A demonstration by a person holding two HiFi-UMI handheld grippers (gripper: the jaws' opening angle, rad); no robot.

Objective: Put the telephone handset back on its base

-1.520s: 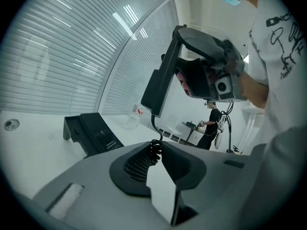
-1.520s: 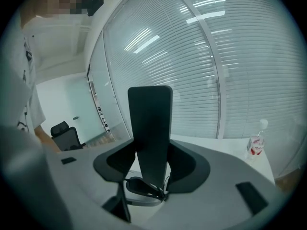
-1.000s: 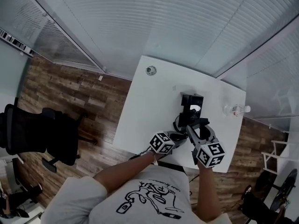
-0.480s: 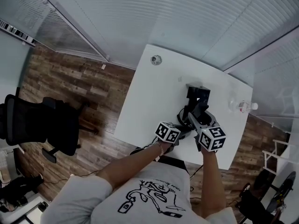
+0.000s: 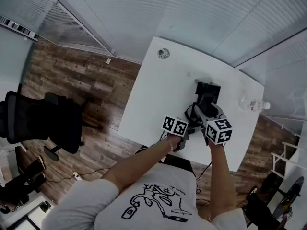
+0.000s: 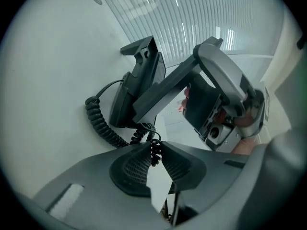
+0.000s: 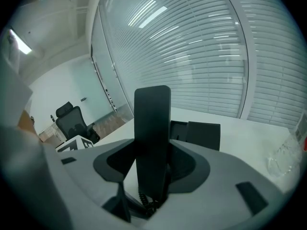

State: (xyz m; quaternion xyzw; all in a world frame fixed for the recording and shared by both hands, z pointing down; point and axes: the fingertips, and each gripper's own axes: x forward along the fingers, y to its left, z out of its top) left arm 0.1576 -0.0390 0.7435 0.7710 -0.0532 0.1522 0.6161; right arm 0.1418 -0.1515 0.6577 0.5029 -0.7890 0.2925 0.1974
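Head view: white table (image 5: 158, 92), wood floor (image 5: 72, 80); right gripper (image 7: 153, 164) clamps handset (image 7: 152, 121), left gripper (image 6: 154, 159) cord (image 6: 98, 122).

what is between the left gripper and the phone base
The coiled cord: pinched in the jaws of the left gripper, it loops over the bare white table to the base. The left gripper view shows this.

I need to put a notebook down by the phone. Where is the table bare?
Widest bare patch of the table: left of the phone base, from the round fitting at the far corner to the near edge. A narrower strip lies between base and bottle. Crowded just in front of the base: handset and coiled cord.
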